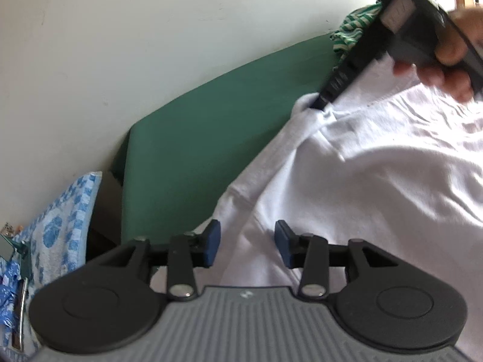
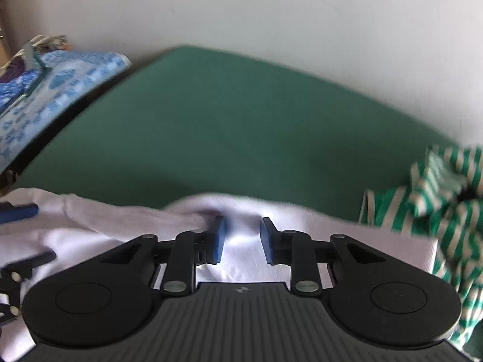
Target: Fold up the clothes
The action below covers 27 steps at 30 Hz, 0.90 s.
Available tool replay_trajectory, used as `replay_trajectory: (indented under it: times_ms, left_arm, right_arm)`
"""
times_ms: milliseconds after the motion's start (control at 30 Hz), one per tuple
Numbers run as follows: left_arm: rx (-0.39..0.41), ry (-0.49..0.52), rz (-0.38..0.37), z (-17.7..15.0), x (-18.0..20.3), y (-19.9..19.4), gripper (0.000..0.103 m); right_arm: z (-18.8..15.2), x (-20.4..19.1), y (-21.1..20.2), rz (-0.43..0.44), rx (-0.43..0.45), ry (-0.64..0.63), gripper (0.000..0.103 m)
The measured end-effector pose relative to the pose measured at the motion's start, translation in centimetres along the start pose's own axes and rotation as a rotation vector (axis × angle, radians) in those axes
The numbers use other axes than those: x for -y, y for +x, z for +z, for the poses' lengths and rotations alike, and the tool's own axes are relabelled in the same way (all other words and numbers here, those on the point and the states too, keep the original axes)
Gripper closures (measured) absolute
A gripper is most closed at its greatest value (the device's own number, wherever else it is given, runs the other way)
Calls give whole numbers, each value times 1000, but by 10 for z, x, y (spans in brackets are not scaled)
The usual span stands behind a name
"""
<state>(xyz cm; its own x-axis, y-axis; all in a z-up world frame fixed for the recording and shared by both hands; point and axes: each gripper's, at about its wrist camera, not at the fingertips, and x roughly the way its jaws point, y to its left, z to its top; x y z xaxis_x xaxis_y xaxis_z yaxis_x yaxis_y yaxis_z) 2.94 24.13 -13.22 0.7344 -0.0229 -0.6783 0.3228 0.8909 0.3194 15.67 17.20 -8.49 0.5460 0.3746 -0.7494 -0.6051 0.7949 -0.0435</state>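
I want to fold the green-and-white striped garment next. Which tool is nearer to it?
Right. The right tool hovers over the white cloth, with the green-and-white striped garment just to its right. The left tool is at the cloth's opposite side, farther away.

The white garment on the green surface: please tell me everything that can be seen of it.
The white garment looks like soft, thin knit cloth, plain and unprinted, with stitched seams visible. It lies spread but wrinkled on the green surface, one edge bunched into a raised fold. The right gripper has its jaws apart over that bunched edge; the left gripper also stands open above the cloth. A green-and-white striped garment lies beside it at one end, seemingly touching.
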Motion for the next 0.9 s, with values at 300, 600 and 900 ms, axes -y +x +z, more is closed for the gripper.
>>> replay_trajectory:
  times_ms: [300, 600, 900]
  left_arm:
    - [55, 127, -69, 13, -14, 5, 37]
    - [7, -18, -259, 12, -41, 28, 74]
    - [24, 11, -120, 3, -22, 6, 82]
  right_arm:
    - [18, -41, -3, 34, -92, -361, 56]
    - [18, 3, -19, 137, -56, -94, 87]
    - [-9, 44, -5, 29, 70, 221, 95]
